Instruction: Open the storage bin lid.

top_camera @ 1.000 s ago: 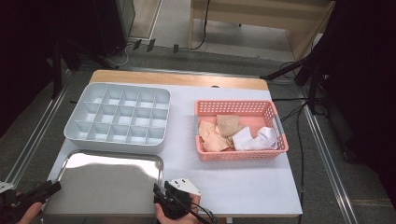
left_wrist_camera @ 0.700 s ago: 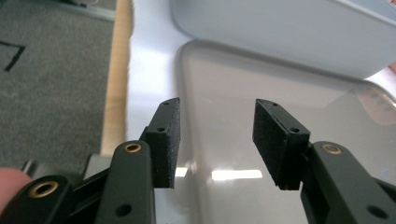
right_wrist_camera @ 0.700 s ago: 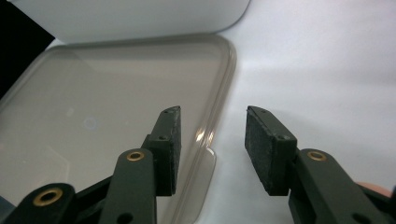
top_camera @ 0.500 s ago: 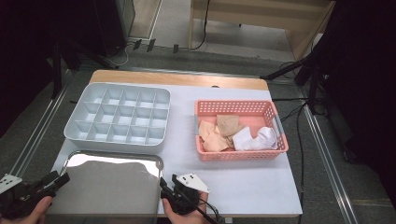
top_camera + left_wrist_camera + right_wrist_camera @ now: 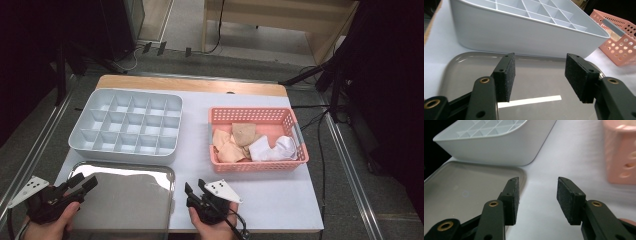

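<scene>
My left gripper (image 5: 85,181) hovers over the near left corner of a shiny metal tray (image 5: 125,200), held by a hand at the table's front edge. In the left gripper view its jaws (image 5: 539,72) stand open over the tray (image 5: 536,62); they have just been opening, with nothing between them. My right gripper (image 5: 195,186) is just right of that tray, above the white tabletop (image 5: 280,195). Its jaws (image 5: 537,198) are also open and empty and have just been opening. A white compartment box (image 5: 125,127) lies beyond the tray.
A pink basket (image 5: 250,112) at the right holds beige cloth pieces (image 5: 235,142) and a white one (image 5: 272,149). The white box (image 5: 524,35) rises close ahead of the left gripper, the basket (image 5: 621,157) ahead right of the right gripper. Cables lie on the floor behind.
Both hands have come further in from the bottom edge and risen a little. The left gripper has moved right over the metal tray's corner. Both pairs of jaws stand wider than before.
</scene>
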`<control>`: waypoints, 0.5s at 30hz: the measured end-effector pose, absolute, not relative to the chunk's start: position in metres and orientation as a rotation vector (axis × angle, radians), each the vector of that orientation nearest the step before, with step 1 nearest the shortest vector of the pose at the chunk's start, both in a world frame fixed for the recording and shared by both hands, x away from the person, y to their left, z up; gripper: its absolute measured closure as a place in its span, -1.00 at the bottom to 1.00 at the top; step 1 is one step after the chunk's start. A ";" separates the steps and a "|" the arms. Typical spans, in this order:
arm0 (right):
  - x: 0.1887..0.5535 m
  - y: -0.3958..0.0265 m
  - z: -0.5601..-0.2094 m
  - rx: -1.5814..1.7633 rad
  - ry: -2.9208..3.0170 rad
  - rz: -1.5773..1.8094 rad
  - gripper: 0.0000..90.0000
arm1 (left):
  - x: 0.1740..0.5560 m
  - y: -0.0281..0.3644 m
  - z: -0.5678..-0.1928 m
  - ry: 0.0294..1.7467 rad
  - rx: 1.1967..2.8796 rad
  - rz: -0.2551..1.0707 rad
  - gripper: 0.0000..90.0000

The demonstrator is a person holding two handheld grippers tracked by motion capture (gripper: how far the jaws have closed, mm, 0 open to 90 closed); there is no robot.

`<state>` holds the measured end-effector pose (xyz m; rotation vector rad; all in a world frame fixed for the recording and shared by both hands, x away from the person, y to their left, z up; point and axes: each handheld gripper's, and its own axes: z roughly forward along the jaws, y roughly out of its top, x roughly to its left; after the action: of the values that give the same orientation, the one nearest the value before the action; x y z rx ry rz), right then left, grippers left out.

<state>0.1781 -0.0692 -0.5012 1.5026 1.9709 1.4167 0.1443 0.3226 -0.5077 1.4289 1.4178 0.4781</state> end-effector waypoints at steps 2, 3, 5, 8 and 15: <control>0.180 -0.077 -0.498 1.493 1.946 1.419 0.20 | 0.147 0.317 -0.508 1.409 1.427 0.478 -0.09; 0.181 -0.082 -0.496 1.491 1.939 1.421 0.20 | 0.148 0.314 -0.508 1.404 1.431 0.477 -0.11; 0.183 -0.090 -0.493 1.491 1.920 1.430 0.19 | 0.151 0.306 -0.508 1.393 1.437 0.474 -0.16; 0.187 -0.103 -0.488 1.505 1.901 1.438 0.19 | 0.154 0.297 -0.508 1.368 1.449 0.467 -0.22; 0.194 -0.128 -0.479 1.517 1.862 1.421 0.09 | 0.162 0.284 -0.506 1.358 1.471 0.468 -0.44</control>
<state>0.1943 -0.1281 -0.4793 1.5173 1.8616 1.4213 0.1621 0.2842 -0.5058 1.4710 1.3578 0.4683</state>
